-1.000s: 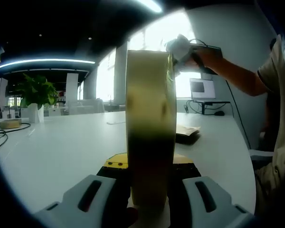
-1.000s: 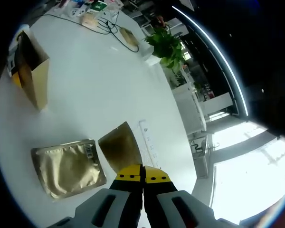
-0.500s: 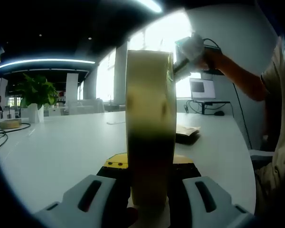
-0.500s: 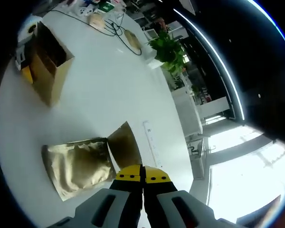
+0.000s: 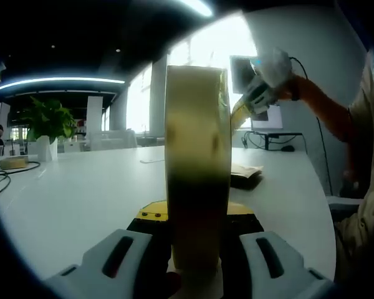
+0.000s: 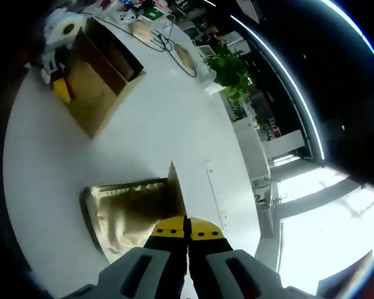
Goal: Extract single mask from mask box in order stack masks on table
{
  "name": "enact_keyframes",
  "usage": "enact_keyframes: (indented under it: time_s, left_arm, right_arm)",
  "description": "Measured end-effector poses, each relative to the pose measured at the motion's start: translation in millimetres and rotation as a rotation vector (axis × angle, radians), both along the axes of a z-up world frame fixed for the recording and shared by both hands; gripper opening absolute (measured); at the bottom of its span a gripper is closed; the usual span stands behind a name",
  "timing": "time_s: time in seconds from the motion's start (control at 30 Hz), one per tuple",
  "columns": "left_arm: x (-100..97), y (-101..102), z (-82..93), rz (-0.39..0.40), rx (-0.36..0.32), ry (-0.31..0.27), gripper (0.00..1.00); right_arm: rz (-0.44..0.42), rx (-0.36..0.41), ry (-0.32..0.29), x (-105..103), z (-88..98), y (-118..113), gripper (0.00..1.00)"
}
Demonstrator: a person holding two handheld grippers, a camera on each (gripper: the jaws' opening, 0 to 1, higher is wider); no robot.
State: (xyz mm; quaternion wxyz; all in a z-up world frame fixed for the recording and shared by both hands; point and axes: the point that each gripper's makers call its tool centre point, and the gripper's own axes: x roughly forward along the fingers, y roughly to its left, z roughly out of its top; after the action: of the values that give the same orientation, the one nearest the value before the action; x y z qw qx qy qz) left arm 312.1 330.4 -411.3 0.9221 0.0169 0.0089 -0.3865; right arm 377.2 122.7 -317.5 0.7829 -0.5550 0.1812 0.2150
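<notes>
My left gripper (image 5: 196, 249) stays clamped on the mask box (image 5: 197, 168); right gripper (image 6: 187, 240), pinching a gold mask pouch (image 6: 177, 193), has swung over the stack (image 6: 124, 208); release next.

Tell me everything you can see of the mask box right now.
The mask box looks like gold-brown cardboard, rectangular, its top open and its inside dark. It stands on the white table, clamped near its base by the left gripper. In the left gripper view it rises as a tall pale-gold panel, darker low down. It stands apart from the gold mask packets lying flat. Any contents are hidden.
</notes>
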Motion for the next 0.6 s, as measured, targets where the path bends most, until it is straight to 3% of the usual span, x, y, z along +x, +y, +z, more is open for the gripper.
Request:
enact_keyframes:
  time_s: [0.6]
  left_arm:
    - [0.2, 0, -0.2, 0.001, 0.002, -0.001, 0.20]
  right_arm:
    - [0.022, 0.039, 0.016, -30, -44.3, 7, 0.00]
